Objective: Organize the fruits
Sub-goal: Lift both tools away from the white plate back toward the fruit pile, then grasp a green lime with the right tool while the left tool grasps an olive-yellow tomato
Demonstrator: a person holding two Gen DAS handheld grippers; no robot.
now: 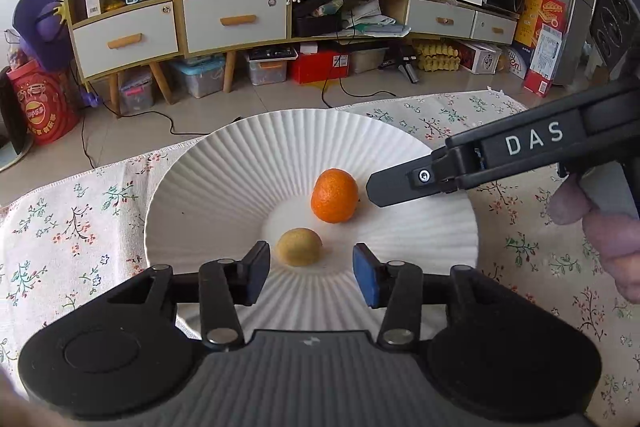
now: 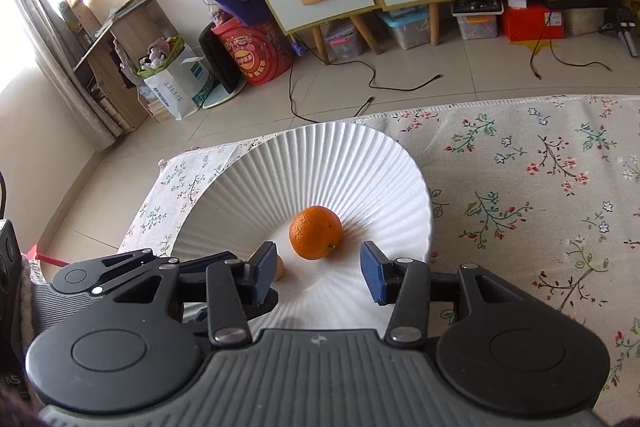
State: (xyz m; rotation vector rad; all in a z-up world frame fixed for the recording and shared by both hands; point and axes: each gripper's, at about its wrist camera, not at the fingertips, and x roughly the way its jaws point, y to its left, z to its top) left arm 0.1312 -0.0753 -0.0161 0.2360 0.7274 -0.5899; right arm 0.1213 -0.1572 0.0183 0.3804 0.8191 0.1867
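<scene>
Floral-print cloth (image 2: 540, 167) covers the surface; cluttered wooden shelving with white drawers (image 1: 236, 19) stands behind on a tiled floor. White ribbed round plate (image 1: 224, 179) sits on the cloth near its far edge. Round orange mandarin (image 1: 334, 195) lies near the plate centre, small yellow-brown oval fruit (image 1: 299, 247) just beside it on the near side, apart. Left gripper (image 1: 312, 277): fingers wide open, empty, low over the plate just short of the yellow-brown fruit. Right gripper (image 2: 318, 275): fingers wide open, empty, mandarin just ahead of the gap, not touching.
</scene>
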